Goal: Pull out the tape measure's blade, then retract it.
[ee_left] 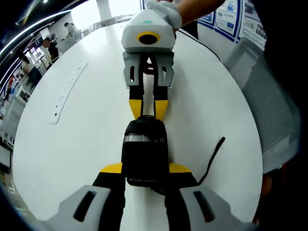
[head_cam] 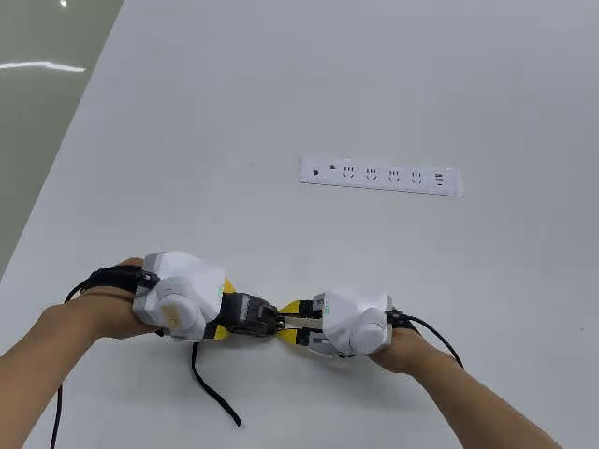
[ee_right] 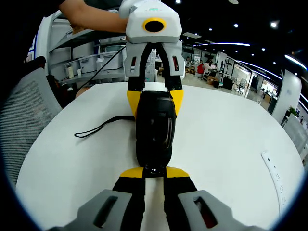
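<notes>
White table, tape measure lengthwise left-right, blade rightward, left tool clamping case, right tool pinching blade

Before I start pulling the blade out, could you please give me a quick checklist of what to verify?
1. Left gripper shut on the tape measure case: ok.
2. Right gripper shut on the blade tip: ok.
3. Blade drawn out: not ok, just a short stretch shows between the grippers.
4. Strap away from both grippers: ok, it lies loose on the table.
5. Power strip off the pulling line: ok, it lies further up the table.
6. Blade lock released: cannot tell.
</notes>
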